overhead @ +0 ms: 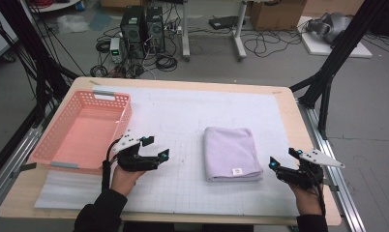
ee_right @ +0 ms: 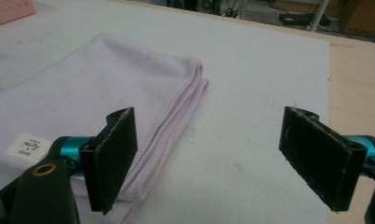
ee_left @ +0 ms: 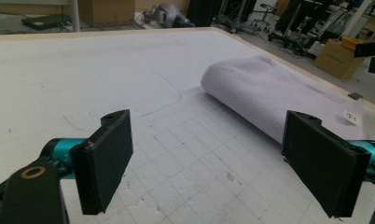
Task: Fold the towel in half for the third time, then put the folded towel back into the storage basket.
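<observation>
Both claws, left (overhead: 154,151) and right (overhead: 281,159), gape empty near the tabletop's front edge; lift the folded towel (overhead: 231,153) evenly by its sides toward the basket (overhead: 81,128).

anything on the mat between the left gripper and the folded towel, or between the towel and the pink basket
Nothing visible. Only bare white mat lies between the open left gripper and the folded towel, and between the towel and the pink basket.
</observation>
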Demonstrator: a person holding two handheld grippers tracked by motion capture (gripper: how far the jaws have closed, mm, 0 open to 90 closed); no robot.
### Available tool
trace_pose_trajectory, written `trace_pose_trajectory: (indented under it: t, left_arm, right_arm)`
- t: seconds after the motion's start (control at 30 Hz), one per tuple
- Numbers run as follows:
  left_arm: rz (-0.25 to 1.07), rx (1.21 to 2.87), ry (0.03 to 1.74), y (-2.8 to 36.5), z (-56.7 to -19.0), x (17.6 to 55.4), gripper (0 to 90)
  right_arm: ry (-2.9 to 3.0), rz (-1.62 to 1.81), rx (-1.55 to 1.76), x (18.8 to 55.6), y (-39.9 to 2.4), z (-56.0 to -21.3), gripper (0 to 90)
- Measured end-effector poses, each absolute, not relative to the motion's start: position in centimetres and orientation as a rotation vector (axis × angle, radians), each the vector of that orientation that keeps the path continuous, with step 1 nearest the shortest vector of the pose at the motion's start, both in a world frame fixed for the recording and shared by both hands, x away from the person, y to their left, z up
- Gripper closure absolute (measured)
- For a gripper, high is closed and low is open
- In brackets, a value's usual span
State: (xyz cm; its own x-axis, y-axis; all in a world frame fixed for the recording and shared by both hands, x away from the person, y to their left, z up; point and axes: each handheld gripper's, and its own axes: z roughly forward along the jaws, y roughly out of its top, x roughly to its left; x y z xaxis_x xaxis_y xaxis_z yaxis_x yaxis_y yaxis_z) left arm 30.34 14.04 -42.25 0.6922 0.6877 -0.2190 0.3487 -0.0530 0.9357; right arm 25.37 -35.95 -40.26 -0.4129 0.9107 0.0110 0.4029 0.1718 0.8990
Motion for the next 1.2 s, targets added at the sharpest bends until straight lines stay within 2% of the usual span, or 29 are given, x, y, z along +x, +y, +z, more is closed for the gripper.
trace_pose_trajectory:
  t: [0.57,0.73,1.07,1.2]
  left_arm:
    - [0.306,1.708,0.892,12.5,-42.6,30.4,17.2]
    - [0.272,1.750,0.887,10.9,-43.1,30.8,22.0]
    - [0.218,1.776,0.877,8.0,-42.9,32.1,22.0]
    - [0.193,1.794,0.867,5.3,-42.4,33.2,22.1]
  right_arm:
    - [1.892,1.204,1.253,25.5,-36.6,-40.5,18.0]
    - [1.905,1.194,1.255,25.3,-36.7,-40.6,18.0]
    - [1.904,1.208,1.255,25.3,-36.6,-40.5,18.0]
    - [1.907,1.218,1.244,25.4,-36.4,-40.4,18.0]
